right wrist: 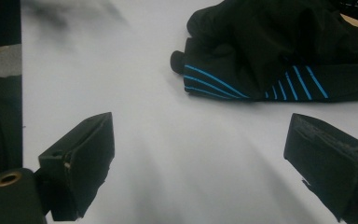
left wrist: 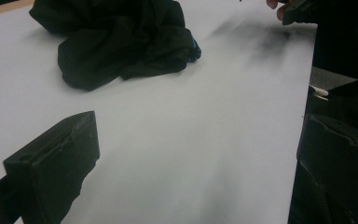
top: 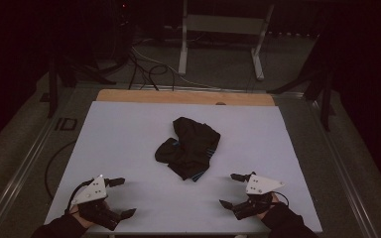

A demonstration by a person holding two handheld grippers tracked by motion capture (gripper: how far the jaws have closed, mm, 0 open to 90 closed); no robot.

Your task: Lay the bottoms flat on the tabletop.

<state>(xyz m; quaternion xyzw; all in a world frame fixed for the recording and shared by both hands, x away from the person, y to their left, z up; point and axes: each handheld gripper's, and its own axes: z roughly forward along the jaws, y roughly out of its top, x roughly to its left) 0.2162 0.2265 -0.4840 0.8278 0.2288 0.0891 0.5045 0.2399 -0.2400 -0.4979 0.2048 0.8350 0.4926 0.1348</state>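
A crumpled black garment (top: 189, 147) with thin blue stripes lies in a heap near the middle of the white table top (top: 129, 134). My left gripper (top: 121, 197) rests near the front left edge, jaws wide apart and nothing between them. My right gripper (top: 232, 190) sits near the front right edge, also open and empty. In the left gripper view the garment (left wrist: 121, 42) lies ahead at upper left, well beyond the jaws. In the right gripper view its blue-striped edge (right wrist: 279, 70) lies just past the jaws, not touching them.
A wooden strip (top: 183, 96) runs along the table's far edge. Behind it on the dark floor stand a metal frame (top: 223, 39) and loose cables (top: 144, 69). Metal rails (top: 25, 163) flank both sides of the table.
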